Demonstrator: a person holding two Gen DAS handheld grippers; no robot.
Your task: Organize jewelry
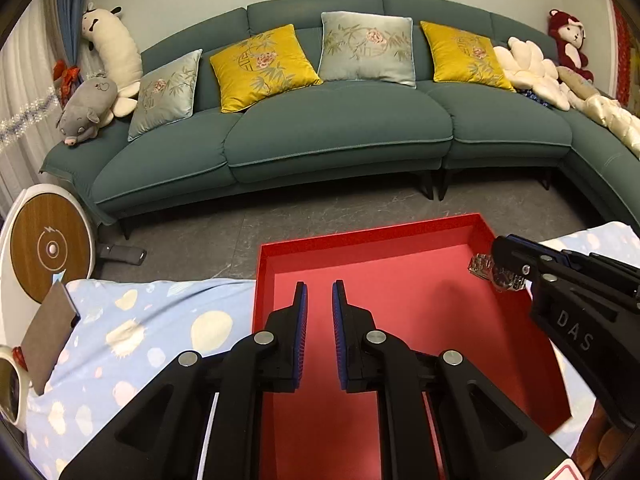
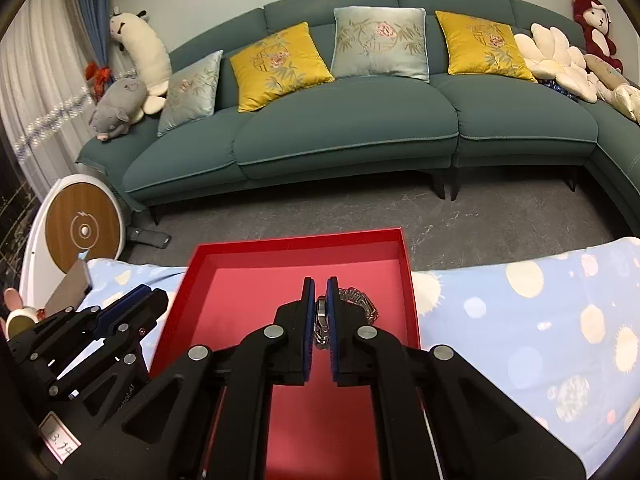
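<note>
The right gripper is pinched tight on a silver metal bracelet and holds it over the right side of the red box. Part of the chain pokes out to the right of the gripper, and a few links hang down between its fingers. The left gripper has its fingers apart with nothing in them, and it sits over the near middle of the box. The box looks bare inside and rests on a blue spotted cloth that covers the tabletop. Far behind is a green sofa with pillows. The bracelet is probably light, floppy and a bit slippery, because it is made of small shiny links. A grip across the middle links seems best, so the ends do not swing or slide out.
</note>
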